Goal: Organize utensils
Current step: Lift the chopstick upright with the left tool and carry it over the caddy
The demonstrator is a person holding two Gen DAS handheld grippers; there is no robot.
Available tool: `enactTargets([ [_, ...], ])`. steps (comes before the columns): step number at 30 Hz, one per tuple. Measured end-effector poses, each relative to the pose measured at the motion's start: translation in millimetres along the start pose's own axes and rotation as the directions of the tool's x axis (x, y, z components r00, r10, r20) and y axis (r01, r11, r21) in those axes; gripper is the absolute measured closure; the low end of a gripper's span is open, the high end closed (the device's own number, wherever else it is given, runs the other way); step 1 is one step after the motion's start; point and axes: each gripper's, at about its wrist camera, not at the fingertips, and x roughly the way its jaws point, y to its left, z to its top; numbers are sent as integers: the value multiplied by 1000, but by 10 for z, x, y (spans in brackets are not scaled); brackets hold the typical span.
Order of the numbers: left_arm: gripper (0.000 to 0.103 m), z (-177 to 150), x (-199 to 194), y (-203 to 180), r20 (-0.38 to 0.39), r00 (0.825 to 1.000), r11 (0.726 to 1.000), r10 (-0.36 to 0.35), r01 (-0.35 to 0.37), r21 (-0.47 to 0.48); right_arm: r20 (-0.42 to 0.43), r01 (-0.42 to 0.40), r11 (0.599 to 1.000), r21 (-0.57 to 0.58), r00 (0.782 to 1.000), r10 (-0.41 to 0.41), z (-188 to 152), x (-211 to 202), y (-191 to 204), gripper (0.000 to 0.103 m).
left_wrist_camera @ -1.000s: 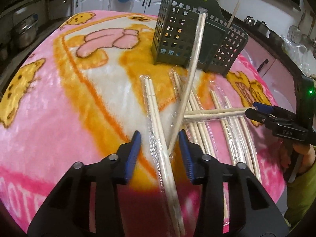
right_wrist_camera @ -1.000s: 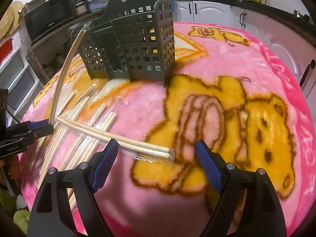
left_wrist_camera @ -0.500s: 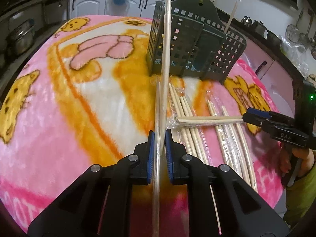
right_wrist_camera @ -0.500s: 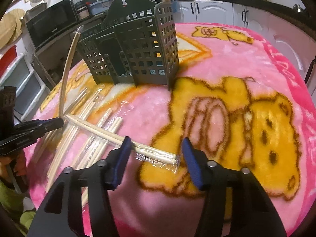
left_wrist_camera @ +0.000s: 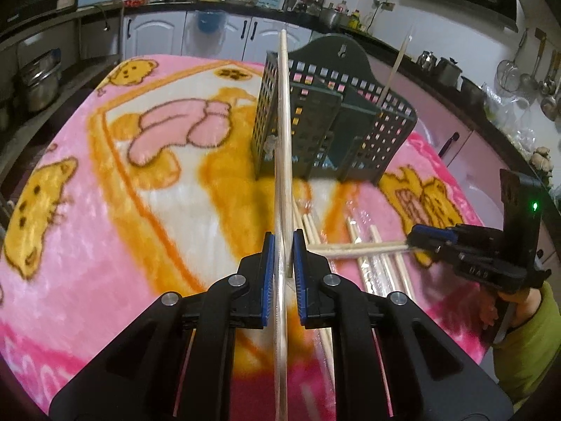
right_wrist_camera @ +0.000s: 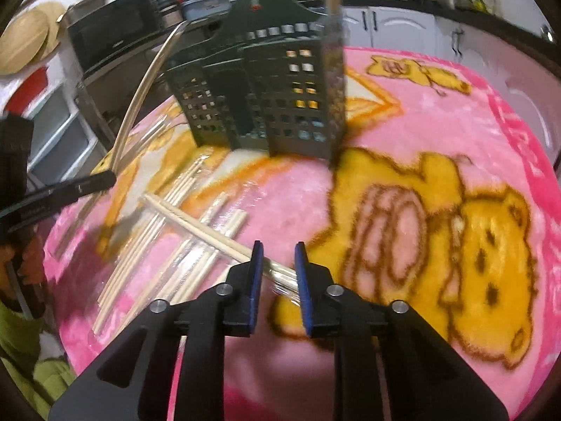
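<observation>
My left gripper (left_wrist_camera: 281, 259) clamps a pale wrapped chopstick pair (left_wrist_camera: 282, 147); my right gripper (right_wrist_camera: 278, 263) pinches another wrapped pair (right_wrist_camera: 196, 220) by the dark holder (left_wrist_camera: 336, 122).

Worktop covered w/ a pink plush blanket (left_wrist_camera: 87, 231), printed w/ yellow bears, orange border and a white centre panel. Dark green perforated utensil caddy (left_wrist_camera: 333, 122) stands upright on the blanket at the far side, w/ several compartments and a tall arched back w/ a hanging hole. Just in front of it, loose chopsticks in clear plastic sleeves (right_wrist_camera: 196, 245) lie on the blanket, most roughly parallel and running away from the caddy; one wrapped pair (right_wrist_camera: 200, 224) lies crosswise over the others. Rest of blanket is bare fabric.
</observation>
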Motion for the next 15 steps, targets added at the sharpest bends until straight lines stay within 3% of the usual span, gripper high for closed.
enactTargets([
  [3,96,53,-42,-8,17,1000,1000,-4,4,-3,-6,-1,997,-73,1000,1,45,27,160,65],
  [15,96,284,-132,-62,64,998,1000,-26,26,6,-137,-9,950,-311,990,-35,213,345,535,58],
])
